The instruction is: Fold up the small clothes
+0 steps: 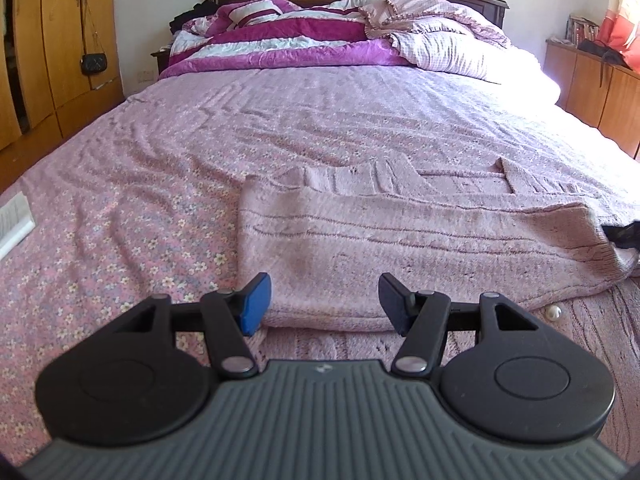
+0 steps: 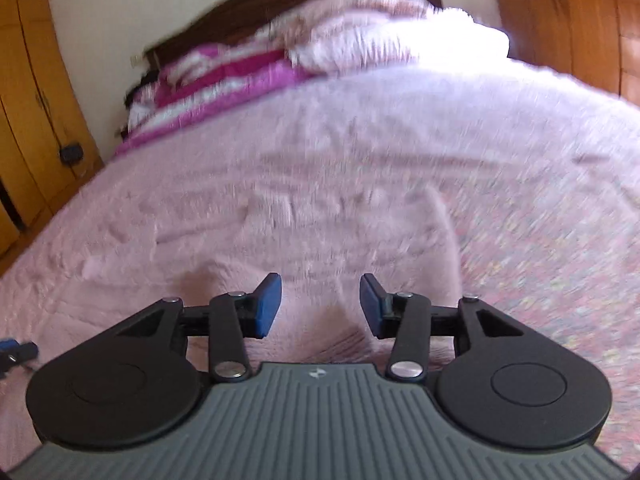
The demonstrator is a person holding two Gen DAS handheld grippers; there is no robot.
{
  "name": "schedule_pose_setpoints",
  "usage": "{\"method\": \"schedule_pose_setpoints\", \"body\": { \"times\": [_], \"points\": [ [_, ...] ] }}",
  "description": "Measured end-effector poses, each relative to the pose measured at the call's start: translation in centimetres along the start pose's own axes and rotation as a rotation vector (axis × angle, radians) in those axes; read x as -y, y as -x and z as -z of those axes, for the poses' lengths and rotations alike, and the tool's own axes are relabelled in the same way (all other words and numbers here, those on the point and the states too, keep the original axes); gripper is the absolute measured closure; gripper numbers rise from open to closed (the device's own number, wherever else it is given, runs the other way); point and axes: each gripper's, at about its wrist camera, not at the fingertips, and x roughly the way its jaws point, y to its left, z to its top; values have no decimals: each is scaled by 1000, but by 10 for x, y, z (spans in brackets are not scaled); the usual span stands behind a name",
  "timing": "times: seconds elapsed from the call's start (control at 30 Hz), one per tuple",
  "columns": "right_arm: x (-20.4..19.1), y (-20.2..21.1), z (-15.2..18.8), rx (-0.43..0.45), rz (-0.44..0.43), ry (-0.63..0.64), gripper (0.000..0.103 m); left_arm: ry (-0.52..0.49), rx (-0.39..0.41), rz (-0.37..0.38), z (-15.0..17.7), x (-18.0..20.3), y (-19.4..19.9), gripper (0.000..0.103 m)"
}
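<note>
A pink knitted garment (image 1: 400,236) lies spread on the bed, its near part folded over into a long band, with a pearl button (image 1: 554,312) at its lower right. My left gripper (image 1: 324,302) hovers open over the fold's near edge, nothing between its blue pads. In the right wrist view, which is blurred, the same pink garment (image 2: 304,240) lies under my right gripper (image 2: 320,306), whose jaws stand apart with only cloth beneath them. A dark tip of the other gripper (image 1: 624,234) shows at the garment's right end.
The bed is covered by a pink flowered sheet (image 1: 120,208). Magenta-and-white quilts and pillows (image 1: 320,36) are piled at the headboard. Wooden wardrobes (image 1: 48,40) stand on the left and a low wooden cabinet (image 1: 600,88) on the right.
</note>
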Motion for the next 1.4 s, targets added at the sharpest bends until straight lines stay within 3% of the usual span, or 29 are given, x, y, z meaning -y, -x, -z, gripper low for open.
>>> {"method": "schedule_pose_setpoints", "body": {
  "times": [0.13,0.23,0.27,0.37,0.47,0.57,0.63,0.73,0.9,1.13,1.27,1.4],
  "points": [
    [-5,-5,8,33,-7,31,54,-12,13,7,-2,2,-1,41],
    [-9,-5,12,26,-63,75,85,-6,23,13,-3,4,-2,41],
    [-10,-3,11,26,-78,84,89,0,28,15,-4,5,-3,41],
    [-13,16,2,97,-109,102,91,9,54,18,-7,7,-3,41],
    [-11,36,-11,196,-81,98,91,3,69,9,-8,10,-7,41],
    [-2,34,-13,182,-44,103,91,-2,45,-14,-7,12,-20,41],
    [5,21,-7,125,-14,101,91,1,26,-27,-6,13,-28,41],
    [19,-2,8,46,17,56,89,0,-9,-41,-2,12,-40,41],
    [29,-5,13,63,-11,5,84,-22,-12,-46,1,12,-40,41],
    [20,18,14,51,-19,-1,49,-7,-6,-44,1,7,-17,42],
    [7,42,23,48,-26,58,40,-4,0,-35,2,3,4,42],
    [-1,70,33,50,-52,58,38,9,-21,-14,8,2,20,42]
  ]
}}
